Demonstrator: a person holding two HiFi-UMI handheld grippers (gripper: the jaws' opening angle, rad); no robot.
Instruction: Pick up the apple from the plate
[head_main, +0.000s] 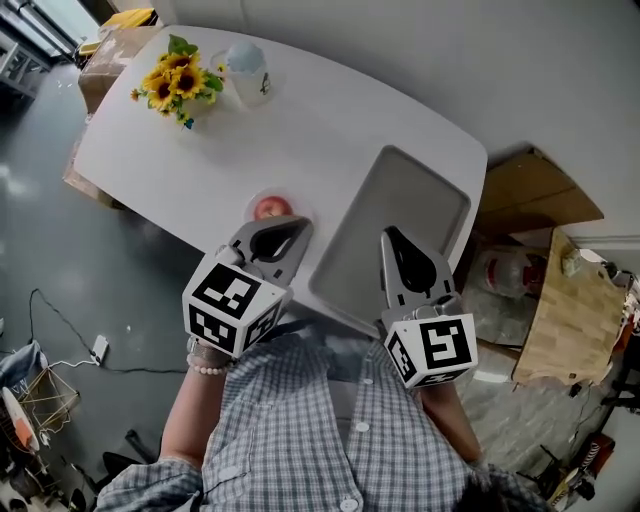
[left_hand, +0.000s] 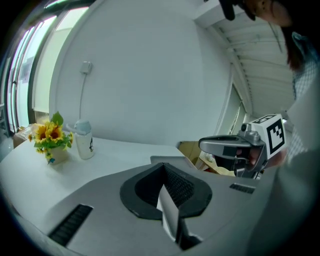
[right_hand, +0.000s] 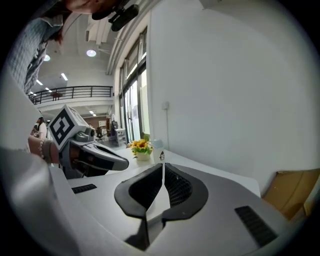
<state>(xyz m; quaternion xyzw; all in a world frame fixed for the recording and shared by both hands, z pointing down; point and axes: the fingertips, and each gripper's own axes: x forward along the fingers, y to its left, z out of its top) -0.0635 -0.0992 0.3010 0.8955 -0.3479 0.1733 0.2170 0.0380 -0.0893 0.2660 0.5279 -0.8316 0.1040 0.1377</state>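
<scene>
A red apple (head_main: 268, 208) sits on a small pink plate (head_main: 251, 204) near the front edge of a white table (head_main: 300, 130), at about 7 o'clock from the table's middle in the head view. The left gripper (head_main: 288, 232) hangs just at the apple's 6 o'clock, and its body covers the near rim of the plate. Its tips point toward 1 o'clock. In the left gripper view its jaws (left_hand: 165, 186) are pressed together along a thin seam and grip nothing.

At the apple's 3 o'clock a grey tray (head_main: 405, 205) lies on the table, its long side running from 7 to 1 o'clock. The right gripper (head_main: 393, 243) hangs over the tray's near end with its tips pointing to 12 o'clock. In the right gripper view its jaws (right_hand: 163, 175) are likewise clenched, with only a narrow slit between the pads, and they are empty. Each gripper view also shows the other gripper off to one side.

At the table's 11 o'clock corner stand a bunch of sunflowers (head_main: 178, 80) and, just at their 3 o'clock, a pale bottle (head_main: 247, 70). Both are well apart from the apple.
</scene>
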